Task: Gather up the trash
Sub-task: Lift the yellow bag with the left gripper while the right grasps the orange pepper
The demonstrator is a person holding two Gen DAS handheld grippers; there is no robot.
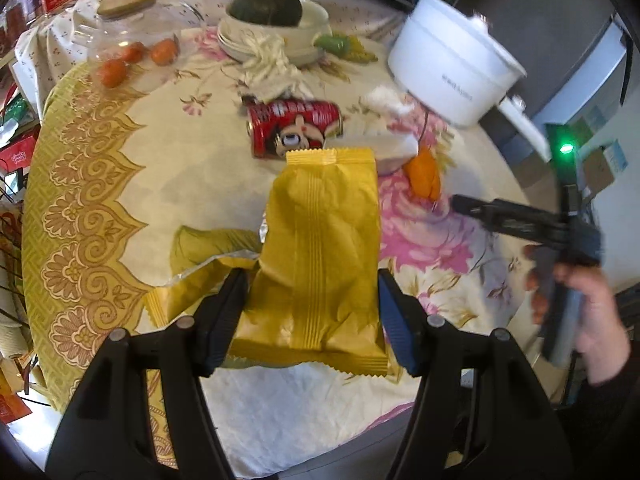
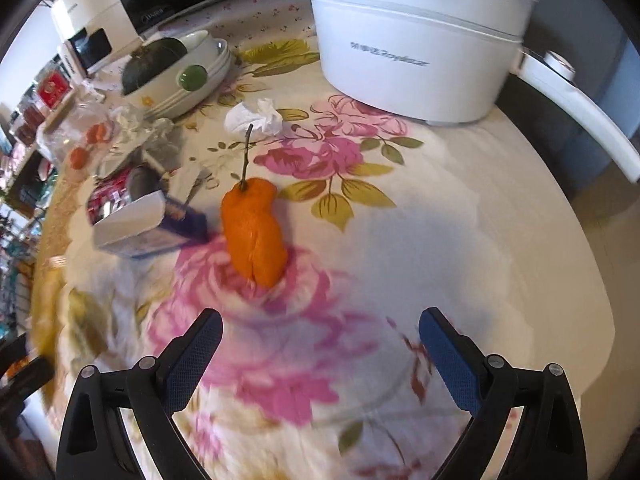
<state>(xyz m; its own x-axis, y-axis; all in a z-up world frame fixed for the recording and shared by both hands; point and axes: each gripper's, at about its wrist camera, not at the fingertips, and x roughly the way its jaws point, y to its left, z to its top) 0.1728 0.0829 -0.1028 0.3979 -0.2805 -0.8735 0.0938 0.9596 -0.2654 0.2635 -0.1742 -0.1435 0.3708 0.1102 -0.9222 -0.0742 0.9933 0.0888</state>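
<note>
Wrapper (image 1: 320, 256), yellow and crinkled, sits low in the centre of the left wrist view, clamped across its width by your left tongs (image 1: 312, 320); both pads press its sides and it hangs clear of the table (image 1: 100, 208), which suits carrying it off as trash. A second torn yellow wrapper (image 1: 200, 256) lies flat just to its left on the cloth. Beyond it, mid-frame, a red can (image 1: 294, 128) lies on its side, with crumpled tissue (image 2: 256, 118) near the white pot (image 2: 416, 48) at upper right; these look like the next pieces to gather. Your right tongs (image 2: 320, 340) stand apart with nothing between them, low in the right wrist view, pointing down at the bare floral cloth just short of the orange pepper (image 2: 254, 232). That reads as food, not trash, so the small white box (image 2: 132, 224) to its left seems the likelier target.
</note>
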